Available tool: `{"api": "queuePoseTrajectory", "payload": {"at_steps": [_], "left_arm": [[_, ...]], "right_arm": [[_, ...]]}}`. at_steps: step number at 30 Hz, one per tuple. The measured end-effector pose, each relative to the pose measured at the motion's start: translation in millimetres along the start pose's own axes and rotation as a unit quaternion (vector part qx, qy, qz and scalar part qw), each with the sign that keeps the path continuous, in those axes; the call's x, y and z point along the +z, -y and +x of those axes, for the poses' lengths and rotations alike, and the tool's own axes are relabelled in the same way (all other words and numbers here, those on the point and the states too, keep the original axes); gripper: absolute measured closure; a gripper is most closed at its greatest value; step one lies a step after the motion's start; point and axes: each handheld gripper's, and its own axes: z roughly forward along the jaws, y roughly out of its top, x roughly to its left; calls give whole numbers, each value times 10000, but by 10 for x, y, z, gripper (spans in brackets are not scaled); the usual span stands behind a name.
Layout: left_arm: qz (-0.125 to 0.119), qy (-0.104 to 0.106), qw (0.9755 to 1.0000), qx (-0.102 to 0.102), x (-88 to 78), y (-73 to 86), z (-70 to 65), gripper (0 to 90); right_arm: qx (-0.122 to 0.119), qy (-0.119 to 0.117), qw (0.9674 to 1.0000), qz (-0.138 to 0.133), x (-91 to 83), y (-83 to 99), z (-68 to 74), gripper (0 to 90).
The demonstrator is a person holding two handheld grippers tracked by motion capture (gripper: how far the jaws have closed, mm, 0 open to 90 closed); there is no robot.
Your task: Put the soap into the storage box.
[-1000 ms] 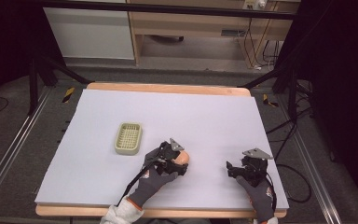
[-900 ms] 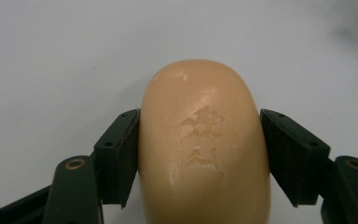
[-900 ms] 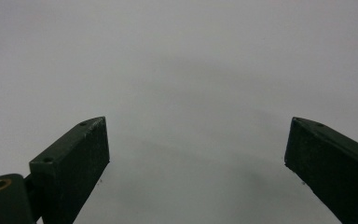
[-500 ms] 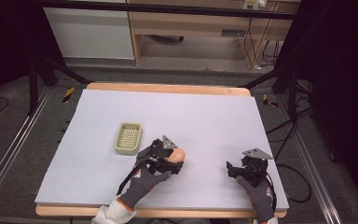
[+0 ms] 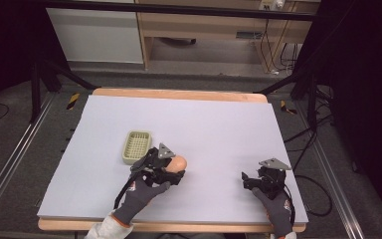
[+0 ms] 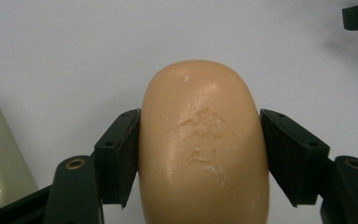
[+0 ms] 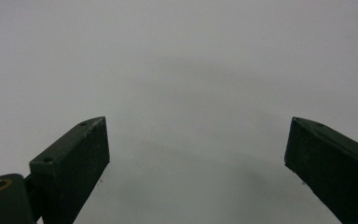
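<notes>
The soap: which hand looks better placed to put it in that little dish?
Left, probably. Its fingers already clamp the soap, right beside the dish; the right gripper sits open, farther off.

The right gripper (image 7: pixel 196 154), jaws spread wide, faces bare grey table (image 7: pixel 191 60).

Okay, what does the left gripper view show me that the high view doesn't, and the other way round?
Left gripper view only: the scuffed marks pressed into the top of the peach-coloured soap bar, and both jaws of the left gripper pressed flat against its sides.

High view only: the whole pale green soap dish with its ribbed inside, the right gripper held apart near the table's right side, both gloved hands, the wooden table edge, and the floor and furniture beyond.

Both: the soap held in the left gripper over the pale table cover, with the dish right beside it.
</notes>
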Motion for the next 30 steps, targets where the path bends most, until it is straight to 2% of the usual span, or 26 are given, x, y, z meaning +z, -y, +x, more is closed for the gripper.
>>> {"api": "queuePoseTrajectory", "payload": {"at_steps": [5,12,23,30], "left_arm": [[-101,-43,9998,-191,-77,96,117,317],[-157,-216,9992,-297,-181,177,237,317],[-354,-419,9970,-539,-342,179,467,318],[-423,-506,9958,-637,-378,166,562,318]], "right_arm": [[-27,11,10000,4,2,2,-2,68],[-1,16,10000,0,-5,1,-1,68],[-59,-10,10000,-10,-3,-7,7,68],[-89,-18,10000,0,1,-9,17,68]]}}
